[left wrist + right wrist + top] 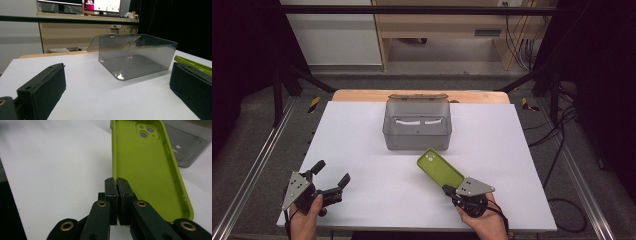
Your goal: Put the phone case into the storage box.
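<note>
High view: right gripper (447, 189), jaws clamped on the green phone case's (439, 168) edge, holds it pointing up-left toward the open grey box (417, 131) just beyond.

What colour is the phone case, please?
Lime green; the phone case shows best in the right gripper view.

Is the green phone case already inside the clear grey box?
No. In the high view the green phone case sits outside the clear grey box, nearer the person, pinched at its edge by the right gripper.
</note>
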Action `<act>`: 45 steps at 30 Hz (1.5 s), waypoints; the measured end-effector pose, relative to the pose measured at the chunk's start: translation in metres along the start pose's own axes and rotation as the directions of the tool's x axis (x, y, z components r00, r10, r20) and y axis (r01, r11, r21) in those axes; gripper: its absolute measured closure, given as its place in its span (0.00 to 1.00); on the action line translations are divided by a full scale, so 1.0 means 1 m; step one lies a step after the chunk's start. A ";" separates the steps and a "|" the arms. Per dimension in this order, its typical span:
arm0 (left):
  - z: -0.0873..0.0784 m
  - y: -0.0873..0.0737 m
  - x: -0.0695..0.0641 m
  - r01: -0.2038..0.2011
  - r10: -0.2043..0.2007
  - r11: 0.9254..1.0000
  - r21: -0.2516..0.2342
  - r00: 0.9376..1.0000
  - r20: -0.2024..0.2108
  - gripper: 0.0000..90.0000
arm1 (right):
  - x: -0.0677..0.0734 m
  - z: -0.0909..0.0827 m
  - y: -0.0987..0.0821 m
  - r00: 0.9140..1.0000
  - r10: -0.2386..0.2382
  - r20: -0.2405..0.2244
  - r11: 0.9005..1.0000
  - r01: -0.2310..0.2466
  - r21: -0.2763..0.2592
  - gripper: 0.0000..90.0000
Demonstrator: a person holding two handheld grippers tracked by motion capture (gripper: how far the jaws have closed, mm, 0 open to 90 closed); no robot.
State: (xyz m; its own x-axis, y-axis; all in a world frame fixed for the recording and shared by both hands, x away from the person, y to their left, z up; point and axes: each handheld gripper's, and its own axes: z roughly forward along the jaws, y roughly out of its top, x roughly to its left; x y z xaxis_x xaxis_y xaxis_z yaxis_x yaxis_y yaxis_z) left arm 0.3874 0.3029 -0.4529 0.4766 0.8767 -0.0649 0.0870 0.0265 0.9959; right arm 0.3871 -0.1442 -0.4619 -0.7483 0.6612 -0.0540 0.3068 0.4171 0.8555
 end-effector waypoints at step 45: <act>0.065 0.042 -0.042 0.080 -0.079 0.995 -0.056 0.997 0.025 0.00 | 0.015 0.055 0.063 0.966 0.202 -0.159 0.918 -0.243 -0.313 0.98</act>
State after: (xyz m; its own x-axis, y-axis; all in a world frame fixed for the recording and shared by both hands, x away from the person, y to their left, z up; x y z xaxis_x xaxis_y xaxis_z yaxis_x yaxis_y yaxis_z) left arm 0.4285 0.2362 -0.4124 0.4902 0.8595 -0.1449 0.0758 0.1236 0.9894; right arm 0.4278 -0.0739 -0.4372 -0.7547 0.6240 0.2024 0.2794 0.0266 0.9598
